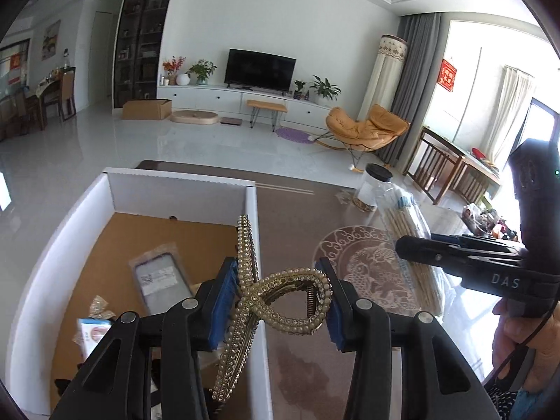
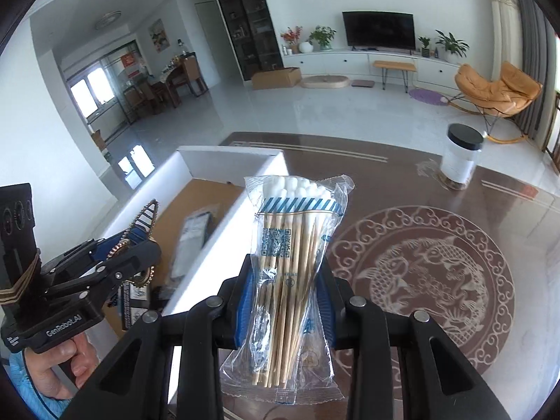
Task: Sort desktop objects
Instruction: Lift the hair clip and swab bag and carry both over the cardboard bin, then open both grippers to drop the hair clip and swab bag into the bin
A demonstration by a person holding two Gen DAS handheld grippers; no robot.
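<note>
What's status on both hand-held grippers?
Left hand-held gripper shut on pearl hair clip, at white box wall. Right hand-held gripper shut on cotton swab pack. Jar clear of path.

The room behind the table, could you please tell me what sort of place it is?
Most likely a home living room. A television stands on a long white cabinet with potted plants, and an orange lounge chair sits near the grey curtains.

Was a home living room: television (image 2: pixel 378 30) on white cabinet (image 2: pixel 367 61) at twelve o'clock, orange lounge chair (image 2: pixel 498 87) at two, dining table (image 2: pixel 175 77) at ten.
</note>
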